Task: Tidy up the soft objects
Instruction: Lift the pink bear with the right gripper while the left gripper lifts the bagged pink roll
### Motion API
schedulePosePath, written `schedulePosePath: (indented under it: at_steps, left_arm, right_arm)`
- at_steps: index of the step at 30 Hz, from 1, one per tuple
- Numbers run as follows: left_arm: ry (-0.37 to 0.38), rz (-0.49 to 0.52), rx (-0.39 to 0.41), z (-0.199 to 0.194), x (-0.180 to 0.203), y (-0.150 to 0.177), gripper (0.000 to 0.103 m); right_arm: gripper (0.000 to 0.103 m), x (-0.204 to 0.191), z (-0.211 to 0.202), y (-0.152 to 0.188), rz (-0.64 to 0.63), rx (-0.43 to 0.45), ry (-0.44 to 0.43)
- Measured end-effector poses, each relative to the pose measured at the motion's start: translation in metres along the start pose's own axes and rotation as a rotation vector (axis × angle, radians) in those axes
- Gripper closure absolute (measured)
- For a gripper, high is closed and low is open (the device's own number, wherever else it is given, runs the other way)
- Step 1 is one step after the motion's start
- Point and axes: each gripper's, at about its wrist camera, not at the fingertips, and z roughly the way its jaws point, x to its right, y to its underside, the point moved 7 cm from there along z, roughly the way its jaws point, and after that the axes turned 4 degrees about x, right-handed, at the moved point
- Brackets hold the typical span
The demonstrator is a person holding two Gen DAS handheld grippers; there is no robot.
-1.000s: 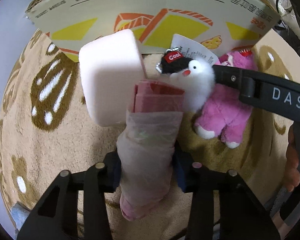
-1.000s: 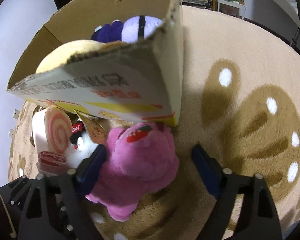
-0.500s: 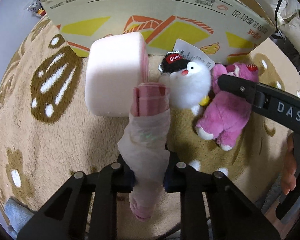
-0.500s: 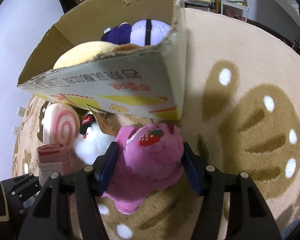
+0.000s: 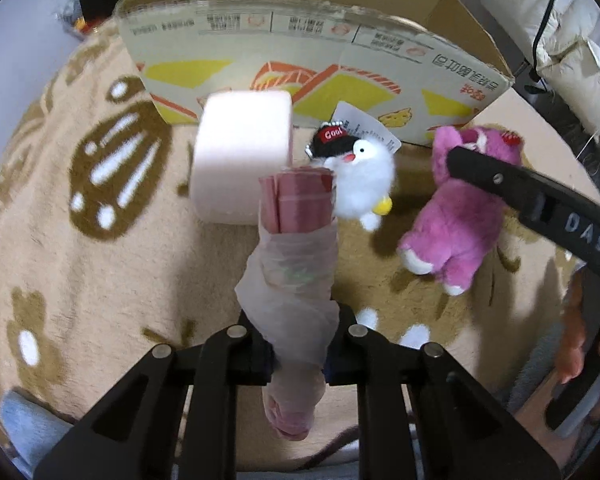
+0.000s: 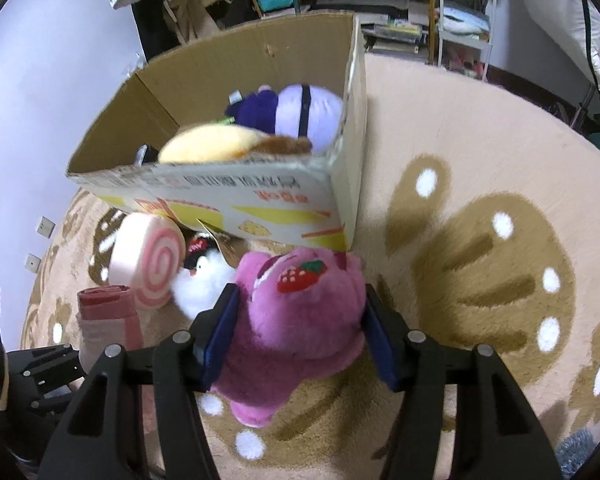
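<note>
A: On the tan patterned rug, the cardboard box already holds a purple plush and a yellow one.

B: The rest? The left hand-held gripper is clamped on a wrapped pink roll; the right hand-held gripper is closing around the pink bear. The swirl cushion and white penguin wait beside the box.

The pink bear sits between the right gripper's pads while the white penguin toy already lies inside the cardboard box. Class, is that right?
Not quite. The pink bear is between the right gripper pads, but the white penguin toy lies on the rug outside the cardboard box, as the left wrist view shows.
</note>
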Motion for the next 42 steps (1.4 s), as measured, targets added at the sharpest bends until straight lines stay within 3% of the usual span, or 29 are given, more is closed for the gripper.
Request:
schedulePosePath:
  at_steps: [11,18,23,29,42]
  left_arm:
    - [-0.037,0.003,0.19,-0.061,-0.015,-0.026,0.088]
    - [-0.121,-0.034,0.374,-0.098,-0.019,-0.056,0.088]
    - [-0.167,-0.059,0.46,-0.115,-0.031,-0.069,0.088]
    - [-0.232,-0.017,0.593,-0.146,-0.033,-0.084,0.088]
    - [-0.227,0.01,0.709,-0.168,-0.031,-0.125,0.088]
  right_arm:
    - [0.04,-0.013,-0.05,-0.021,-0.038,0.155,-0.048]
    - [0.04,-0.024,-0.085,-0.04,-0.07,0.283,-0.059]
    - [0.04,-0.028,-0.107,-0.053,-0.071,0.383,-0.068]
    - [0.04,-0.031,-0.13,-0.068,-0.081,0.481,-0.062]
    - [0.04,-0.048,-0.142,-0.097,-0.146,0.582,-0.025]
